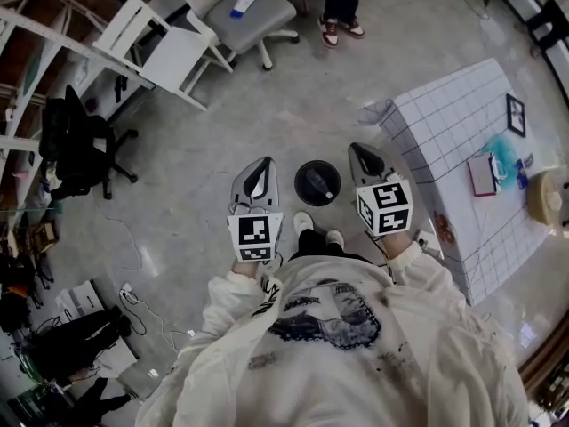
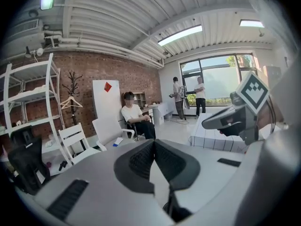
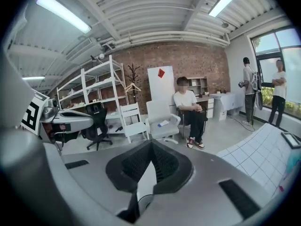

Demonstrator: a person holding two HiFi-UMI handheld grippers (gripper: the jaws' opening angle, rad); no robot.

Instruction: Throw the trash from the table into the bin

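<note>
The grey left gripper (image 1: 258, 178) and right gripper (image 1: 366, 162) are both clenched, empty. A round black bin (image 1: 317, 182) sits on the floor between them.

The bin (image 1: 317, 182) is black. The table (image 1: 444, 123) is white with a thin dark grid. The left gripper (image 1: 260, 172) and the right gripper (image 1: 364, 157) are grey, with black-and-white square marks on their cubes. The floor (image 1: 267, 105) is grey. The far wall (image 3: 188, 60) is red brick.
</note>
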